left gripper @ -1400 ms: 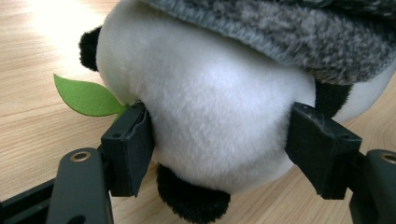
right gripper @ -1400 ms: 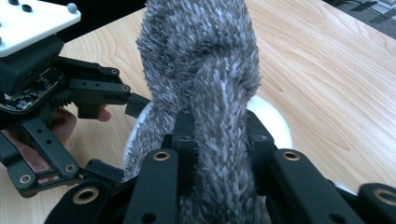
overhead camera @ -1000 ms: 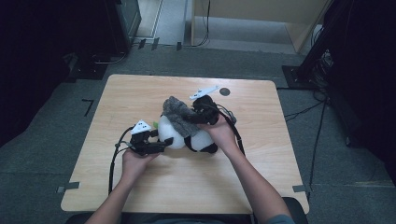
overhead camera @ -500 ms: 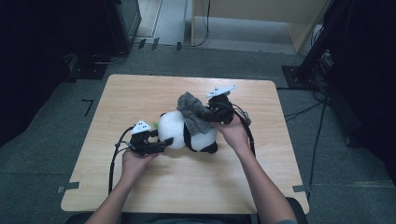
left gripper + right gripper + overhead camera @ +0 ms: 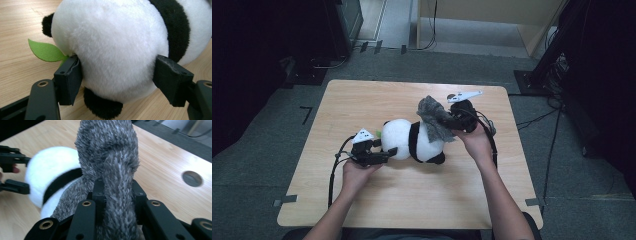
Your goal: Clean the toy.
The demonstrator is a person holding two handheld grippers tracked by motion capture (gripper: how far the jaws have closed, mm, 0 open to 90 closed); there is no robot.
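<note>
The panda plush lies on its side near the middle of the wooden worktop, its white head toward your left hand and its black-banded body toward your right. A grey furry cloth drapes over the body end of the panda and rises from there toward the far right.

Your left gripper has its fingers spread around the panda's head, one pad pressed into the white fur on each side, so the head is clamped between them. In the left gripper view a green felt leaf sticks out beside the near finger, and a black ear shows at the far side of the head.

Your right gripper sits above the panda's body end, lifted off the worktop. Its fingers are drawn close together and pinch a fold of the grey cloth, which stands up between them in the right gripper view. Beyond it, a round hole is set in the worktop.
</note>
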